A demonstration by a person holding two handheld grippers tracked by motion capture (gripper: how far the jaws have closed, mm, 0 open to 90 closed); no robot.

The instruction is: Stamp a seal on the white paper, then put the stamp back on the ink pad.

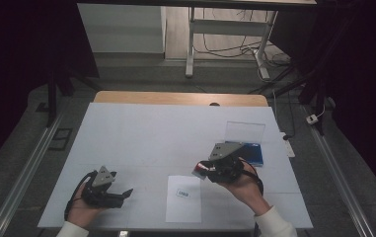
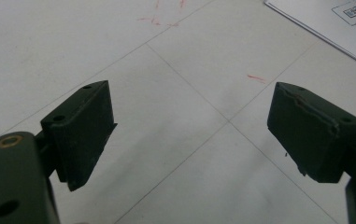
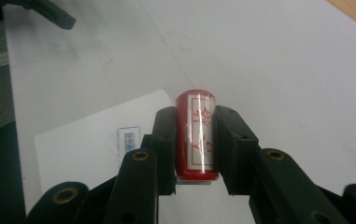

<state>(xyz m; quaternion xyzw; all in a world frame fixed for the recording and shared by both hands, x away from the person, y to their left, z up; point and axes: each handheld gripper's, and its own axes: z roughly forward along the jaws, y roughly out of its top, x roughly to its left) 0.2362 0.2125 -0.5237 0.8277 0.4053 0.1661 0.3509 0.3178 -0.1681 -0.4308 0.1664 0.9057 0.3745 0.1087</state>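
Note:
My right gripper (image 3: 194,135) is shut on a red stamp (image 3: 195,135) with a white face and red characters, held above the table. In the high view that right gripper (image 1: 201,169) hangs just right of and above a white sheet of paper (image 1: 183,206) that carries a small blue-edged label (image 1: 183,193). The sheet (image 3: 87,149) and its label (image 3: 128,141) lie below the stamp, to its left. My left gripper (image 1: 124,194) rests low at the table's front left, jaws wide apart with nothing between them (image 2: 189,130).
A blue ink pad case (image 1: 252,152) with its clear lid (image 1: 244,132) raised stands behind the right hand. The white tabletop (image 1: 141,133) bears faint red marks (image 2: 256,78). A wooden strip (image 1: 175,98) edges the far side. A corner of the paper (image 2: 325,28) lies ahead of the left jaws.

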